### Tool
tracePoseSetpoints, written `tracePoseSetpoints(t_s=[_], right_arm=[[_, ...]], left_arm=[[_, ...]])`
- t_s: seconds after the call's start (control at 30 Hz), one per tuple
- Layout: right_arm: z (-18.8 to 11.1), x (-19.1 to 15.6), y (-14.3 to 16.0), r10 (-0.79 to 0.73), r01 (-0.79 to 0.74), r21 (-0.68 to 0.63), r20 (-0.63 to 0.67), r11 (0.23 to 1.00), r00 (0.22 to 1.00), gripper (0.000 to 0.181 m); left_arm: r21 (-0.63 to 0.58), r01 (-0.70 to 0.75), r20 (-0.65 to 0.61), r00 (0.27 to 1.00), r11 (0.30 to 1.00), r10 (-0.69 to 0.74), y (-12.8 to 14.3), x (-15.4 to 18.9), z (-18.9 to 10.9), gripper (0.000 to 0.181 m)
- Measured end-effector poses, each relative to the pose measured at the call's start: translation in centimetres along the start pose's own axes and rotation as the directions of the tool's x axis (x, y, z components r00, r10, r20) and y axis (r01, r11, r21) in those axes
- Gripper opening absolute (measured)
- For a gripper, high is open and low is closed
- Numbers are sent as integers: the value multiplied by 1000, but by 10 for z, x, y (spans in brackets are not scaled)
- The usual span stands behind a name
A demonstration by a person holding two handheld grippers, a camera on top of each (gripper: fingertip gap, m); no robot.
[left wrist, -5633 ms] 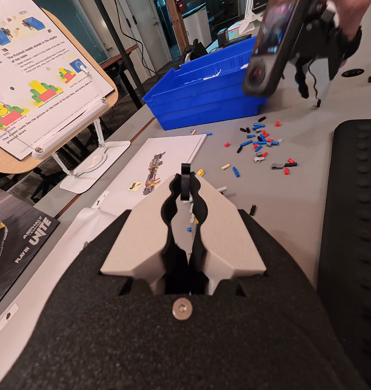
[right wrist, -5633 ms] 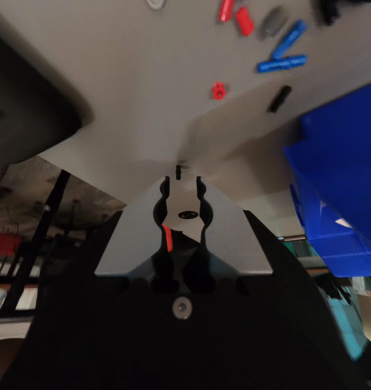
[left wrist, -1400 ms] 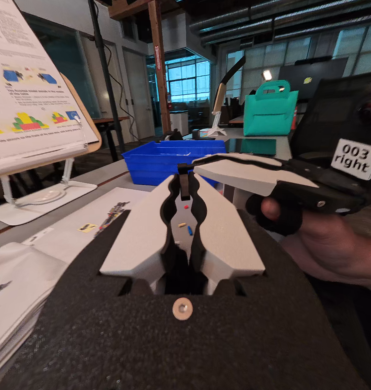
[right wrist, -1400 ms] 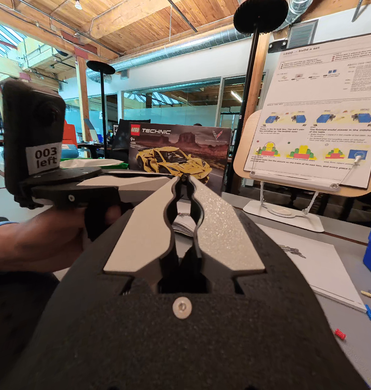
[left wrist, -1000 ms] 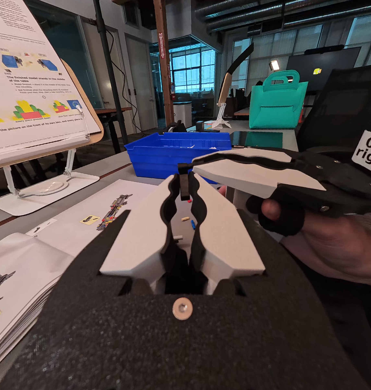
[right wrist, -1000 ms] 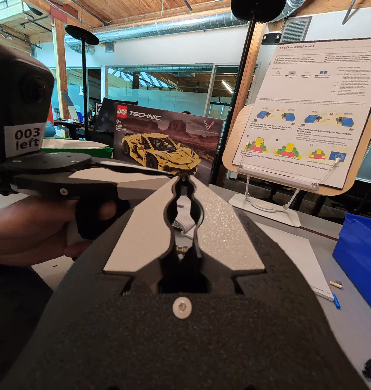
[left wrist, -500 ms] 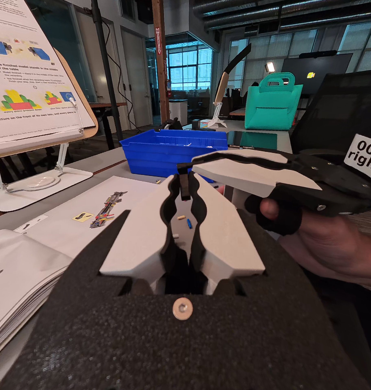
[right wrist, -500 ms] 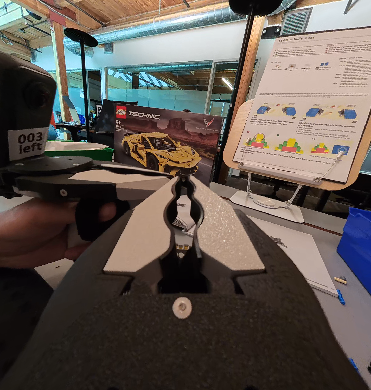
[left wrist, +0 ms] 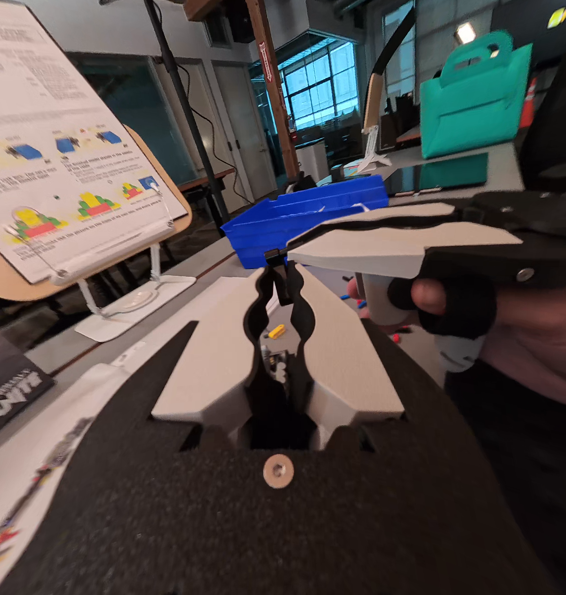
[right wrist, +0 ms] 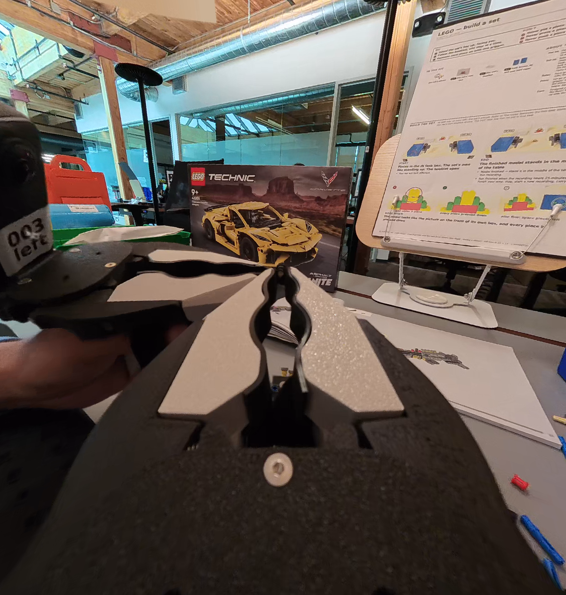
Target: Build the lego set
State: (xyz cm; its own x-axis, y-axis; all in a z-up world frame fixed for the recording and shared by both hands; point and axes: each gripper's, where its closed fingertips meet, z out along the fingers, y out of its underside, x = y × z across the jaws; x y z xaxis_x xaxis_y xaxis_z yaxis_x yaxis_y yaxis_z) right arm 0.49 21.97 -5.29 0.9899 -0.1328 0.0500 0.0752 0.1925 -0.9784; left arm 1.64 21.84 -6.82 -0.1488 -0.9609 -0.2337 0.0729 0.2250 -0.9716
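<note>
Lego piece (left wrist: pixel 281 283), a small black beam, is pinched at the tips of the left tool (left wrist: pixel 280 273), whose two fingers are closed on it with only the beam's thickness between them. The beam's long axis runs along the fingers, its far end sticking out past the tips and pointing away from the camera, raised off the tabletop (left wrist: pixel 417 363). The right tool (left wrist: pixel 286 252) comes in from the right, level and crosswise to the left one, held by a hand (left wrist: pixel 500 325). Its fingers are drawn nearly together on a small black pin (left wrist: pixel 272 253) at the very tips, and that pin meets the far end of the beam, lying across the beam's long axis. In the right wrist view the same junction shows as a tiny dark piece (right wrist: pixel 279 269) at the closed tips, too small to make out further.

Below them, an open instruction booklet (right wrist: pixel 468 383) lies on the tabletop toward its left edge. Loose pieces are scattered beyond: a yellow connector (left wrist: pixel 276 331) seen between the left tool's fingers, a red pin (right wrist: pixel 519 482) and blue pins (right wrist: pixel 537 541) nearer the right side. A blue bin (left wrist: pixel 294 219) sits at the far edge, a sheet on a stand (left wrist: pixel 59 167) at the far left corner, and the set's box (right wrist: pixel 268 219) stands upright beside it.
</note>
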Motion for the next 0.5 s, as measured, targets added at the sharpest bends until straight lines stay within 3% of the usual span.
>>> tracePoseSetpoints(t_s=[0.1,0.3,0.4,0.5], right_arm=[[-2,1,-6,17,-17,35,16,999,1000,3],[-1,2,-3,-218,217,-25,-37,976,975,4],[0,2,0,-265,264,-59,-12,963,964,4],[-1,3,4,-208,209,-64,19,976,978,4]], left_arm=[[31,176,-96,980,984,-172,-6,4,1,7],[-10,259,-143,956,966,-258,-2,4,2,7],[-28,247,-142,958,969,-249,1,4,1,6],[-39,168,-114,979,985,-171,4,4,2,7]])
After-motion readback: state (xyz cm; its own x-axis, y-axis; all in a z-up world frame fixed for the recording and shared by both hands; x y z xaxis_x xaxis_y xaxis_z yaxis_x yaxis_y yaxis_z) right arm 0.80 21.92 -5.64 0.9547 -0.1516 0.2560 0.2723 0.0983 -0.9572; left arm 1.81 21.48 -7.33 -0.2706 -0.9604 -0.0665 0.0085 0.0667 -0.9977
